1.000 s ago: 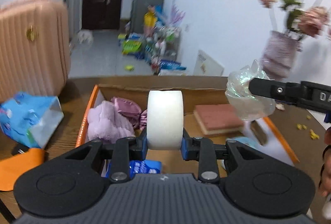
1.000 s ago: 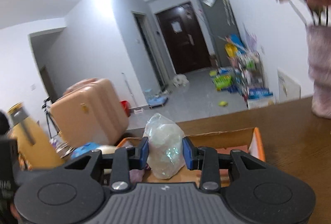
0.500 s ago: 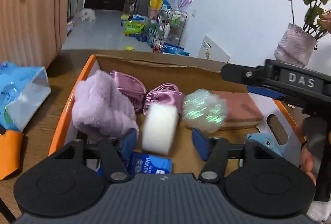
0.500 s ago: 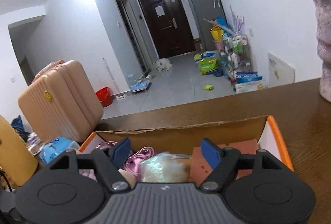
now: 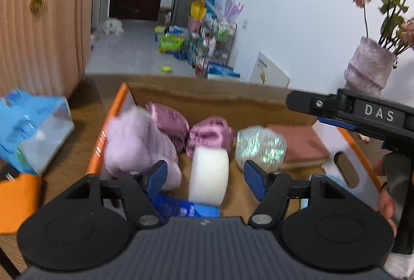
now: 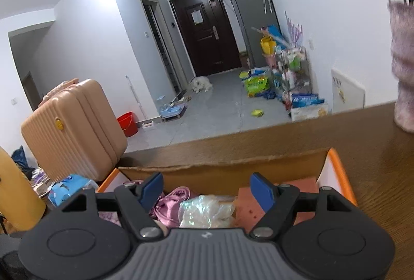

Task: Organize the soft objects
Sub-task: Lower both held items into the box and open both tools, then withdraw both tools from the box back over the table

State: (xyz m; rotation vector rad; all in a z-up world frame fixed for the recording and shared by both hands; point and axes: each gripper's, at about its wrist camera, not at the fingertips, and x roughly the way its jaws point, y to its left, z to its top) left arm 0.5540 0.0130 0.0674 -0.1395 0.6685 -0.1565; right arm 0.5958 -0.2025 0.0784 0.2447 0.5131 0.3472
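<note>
Bare box floor (image 5: 239, 198) right of white roll (image 5: 209, 175) (plush (image 5: 137, 144) crowding left).

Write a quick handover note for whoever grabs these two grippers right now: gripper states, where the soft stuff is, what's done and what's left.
Left gripper: jaws opening; the white foam roll stands between them, pads clear of it.
Right gripper: open, empty, above the shiny crinkly ball.
In the cardboard box: foam roll, crinkly ball, lilac plush, pink satin pieces, pink sponge.
Done: roll and ball are in the box.
Left: back both grippers out; the blue pack on the table beside the box may be next.
</note>
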